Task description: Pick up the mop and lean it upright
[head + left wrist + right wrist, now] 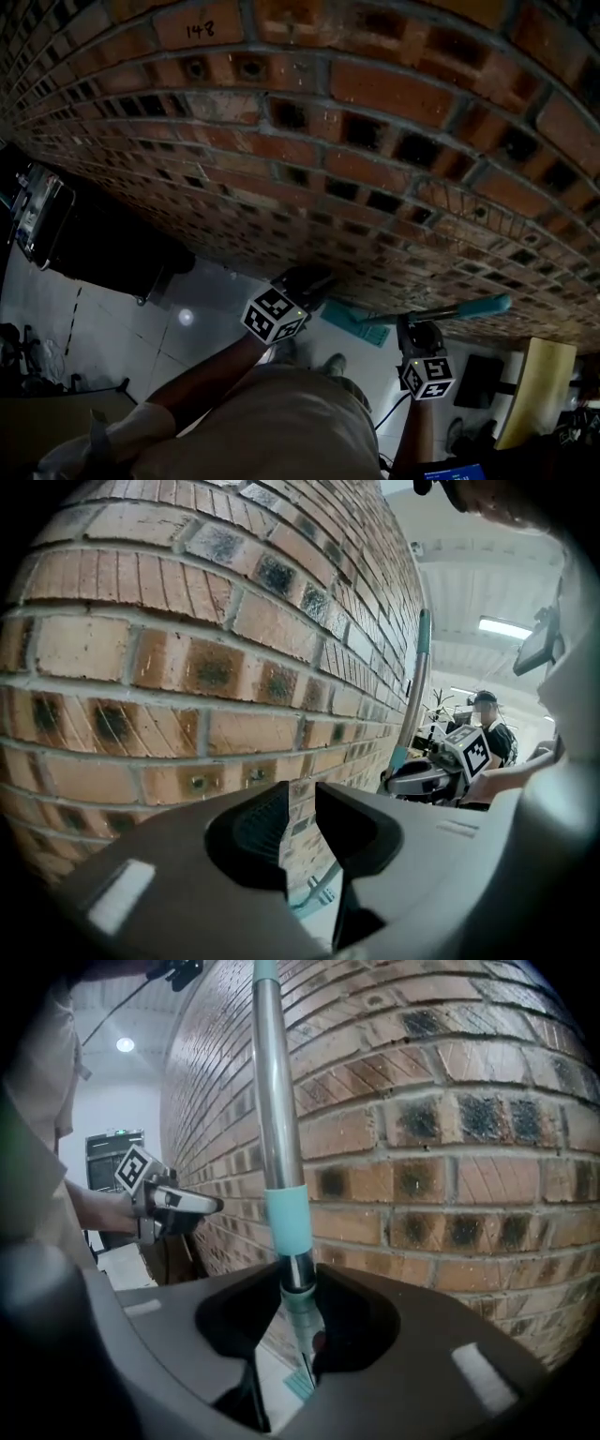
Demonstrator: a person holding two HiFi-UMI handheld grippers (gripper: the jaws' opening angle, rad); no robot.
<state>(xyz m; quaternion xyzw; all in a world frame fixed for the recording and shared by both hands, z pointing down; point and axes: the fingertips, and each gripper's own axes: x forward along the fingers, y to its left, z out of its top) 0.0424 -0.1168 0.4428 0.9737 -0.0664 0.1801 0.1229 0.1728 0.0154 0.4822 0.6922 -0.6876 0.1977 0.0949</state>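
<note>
Right gripper view shows the right gripper (298, 1283) clamping the mop (285, 1222) beside the brick wall (450, 1147); left gripper (302, 803) slightly parted, empty.

Head view steeply down; gripper views close; all share brick wall (375, 141), mop (450, 310).
</note>
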